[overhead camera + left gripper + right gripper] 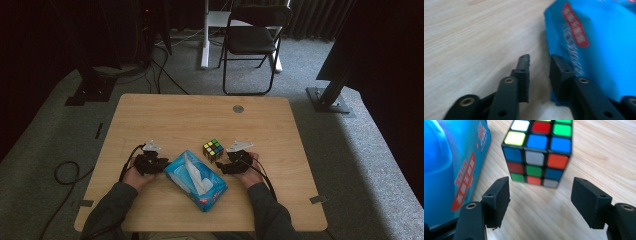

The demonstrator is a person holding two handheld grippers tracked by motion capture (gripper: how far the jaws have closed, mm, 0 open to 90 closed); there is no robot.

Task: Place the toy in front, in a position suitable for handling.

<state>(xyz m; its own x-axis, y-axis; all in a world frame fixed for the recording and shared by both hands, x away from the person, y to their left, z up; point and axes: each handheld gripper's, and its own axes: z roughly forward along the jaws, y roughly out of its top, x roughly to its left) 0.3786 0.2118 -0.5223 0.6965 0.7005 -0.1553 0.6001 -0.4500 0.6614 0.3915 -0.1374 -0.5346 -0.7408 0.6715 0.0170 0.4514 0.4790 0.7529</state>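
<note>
- The blue tissue pack point(196, 180) lies on the desk point(165, 115) between the two hands, with a white tissue sticking up from its top slot.
- Its side carries a red label with white characters and a strip of small white print; all of it is too blurred to read in the left tool view, and the right tool view shows the same red label at a slant, also unreadable.
- The left tool point(539, 72) sits at the pack's left end, its jaws a narrow gap apart with nothing between them; one jaw stands just against the blue wrapper.
- The right tool point(540, 203) is spread wide, empty, low over the desk, aimed at the puzzle cube point(537, 152).
- The cube stands just beside the pack's far corner, its top cut off in the right tool view.
- The pack runs past the frame edge in both tool views.
</note>
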